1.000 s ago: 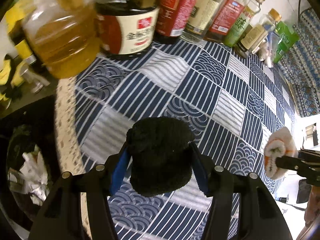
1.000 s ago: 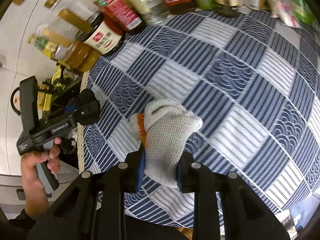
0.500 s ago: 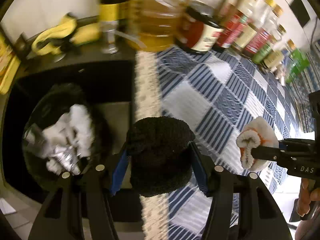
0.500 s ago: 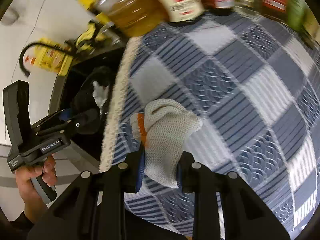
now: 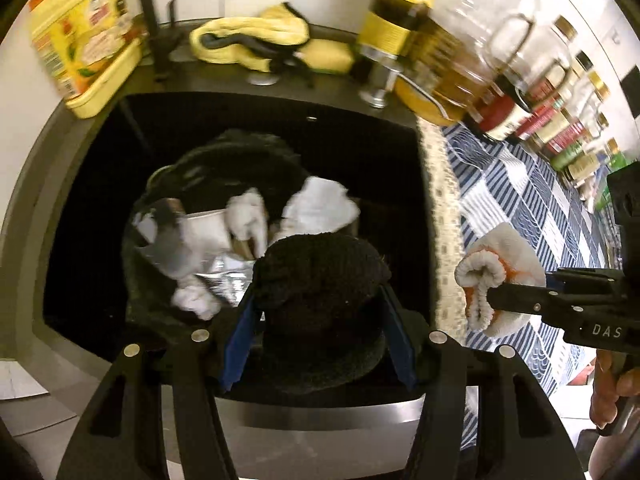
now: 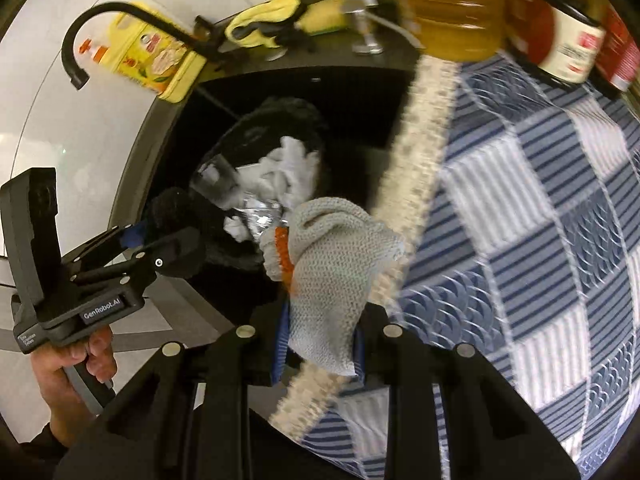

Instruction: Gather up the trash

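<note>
My left gripper (image 5: 318,322) had its fingers (image 5: 240,336) clamped on a wad of black cloth (image 5: 320,300), one blue pad pressed against each side of it. I held that wad above the dark sink (image 5: 380,152), just at the near side of a black-lined trash bin (image 5: 160,312) that stood in it. The bin held crumpled white paper (image 5: 320,208), a strip of silver foil (image 5: 228,276) and a paper cup (image 5: 204,228), all below and beyond the cloth.

My right gripper (image 6: 318,344) gripped a grey knitted glove with an orange cuff (image 6: 332,276), its fingers (image 6: 280,344) closed narrow on the lower end so the rest of the glove stood up between them. This glove hung over the pale fringed edge of the blue-and-white checked cloth (image 6: 540,208) that covered the bench, right where the bench met the sink. In the left wrist view the same glove (image 5: 500,276) showed to the right of the black cloth, apart from it.

Behind the sink lay a yellow rubber glove (image 5: 256,40), with a yellow detergent bottle (image 5: 84,36) on the left corner. An oil jug (image 5: 452,76) and a row of sauce bottles (image 5: 552,120) stood along the back of the bench. A black tap (image 6: 104,36) curved over the sink's far corner.
</note>
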Demonstrator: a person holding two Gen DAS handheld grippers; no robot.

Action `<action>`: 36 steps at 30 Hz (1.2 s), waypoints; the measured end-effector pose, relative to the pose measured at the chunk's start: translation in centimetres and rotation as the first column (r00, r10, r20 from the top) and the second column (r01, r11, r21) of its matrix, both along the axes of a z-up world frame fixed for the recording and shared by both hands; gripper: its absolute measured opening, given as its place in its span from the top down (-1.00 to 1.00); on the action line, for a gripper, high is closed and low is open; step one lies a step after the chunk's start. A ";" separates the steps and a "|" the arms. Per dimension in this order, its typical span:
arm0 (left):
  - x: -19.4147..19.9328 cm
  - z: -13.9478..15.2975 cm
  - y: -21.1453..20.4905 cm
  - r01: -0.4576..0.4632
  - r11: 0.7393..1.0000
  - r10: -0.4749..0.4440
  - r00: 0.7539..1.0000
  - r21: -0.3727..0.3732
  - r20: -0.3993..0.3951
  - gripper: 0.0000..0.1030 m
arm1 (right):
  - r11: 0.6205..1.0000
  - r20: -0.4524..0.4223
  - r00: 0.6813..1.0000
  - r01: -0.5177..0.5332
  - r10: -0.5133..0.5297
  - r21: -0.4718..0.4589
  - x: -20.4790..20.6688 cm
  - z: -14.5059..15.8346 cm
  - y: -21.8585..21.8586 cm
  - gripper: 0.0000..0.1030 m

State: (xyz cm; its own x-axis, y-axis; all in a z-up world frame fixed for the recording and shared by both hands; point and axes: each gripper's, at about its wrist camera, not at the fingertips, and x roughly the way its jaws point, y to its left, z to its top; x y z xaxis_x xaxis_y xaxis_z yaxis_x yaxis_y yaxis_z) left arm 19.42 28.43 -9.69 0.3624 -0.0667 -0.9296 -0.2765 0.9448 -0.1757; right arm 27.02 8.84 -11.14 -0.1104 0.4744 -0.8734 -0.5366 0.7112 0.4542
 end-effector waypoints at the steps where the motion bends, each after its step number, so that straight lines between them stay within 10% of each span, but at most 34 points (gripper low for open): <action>1: -0.2 0.0 0.8 -0.005 1.000 0.005 1.000 0.001 0.000 -0.10 | 1.000 0.000 1.000 -0.005 0.005 0.002 -0.1 0.1 0.6 0.47; 22: 0.0 -2.8 11.1 -0.079 0.994 0.075 0.996 -0.080 -0.047 -0.11 | 0.991 -0.052 0.991 -0.126 0.124 -0.035 2.4 -2.1 15.2 0.43; 28: 0.6 -3.7 11.8 -0.088 0.990 0.079 0.993 -0.110 -0.083 -0.14 | 0.988 -0.064 0.987 -0.149 0.146 -0.045 3.5 -3.0 17.3 0.24; 31: 1.0 -4.0 11.7 -0.080 0.992 0.070 0.992 -0.101 -0.103 -0.27 | 0.989 -0.088 0.987 -0.139 0.135 -0.047 3.8 -3.6 17.7 -0.17; 36: 0.8 -3.9 12.0 -0.092 0.991 0.081 0.992 -0.102 -0.100 -0.36 | 0.991 -0.084 0.989 -0.127 0.123 -0.042 4.0 -3.5 17.6 -0.17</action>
State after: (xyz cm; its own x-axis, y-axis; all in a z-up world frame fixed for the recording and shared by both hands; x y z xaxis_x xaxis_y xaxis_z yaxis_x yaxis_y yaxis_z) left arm 20.25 40.43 -13.62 0.2815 -0.1389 -0.9494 -0.3766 0.8941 -0.2425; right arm 31.02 26.48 -14.61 -0.2378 0.4105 -0.8803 -0.5856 0.6625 0.4671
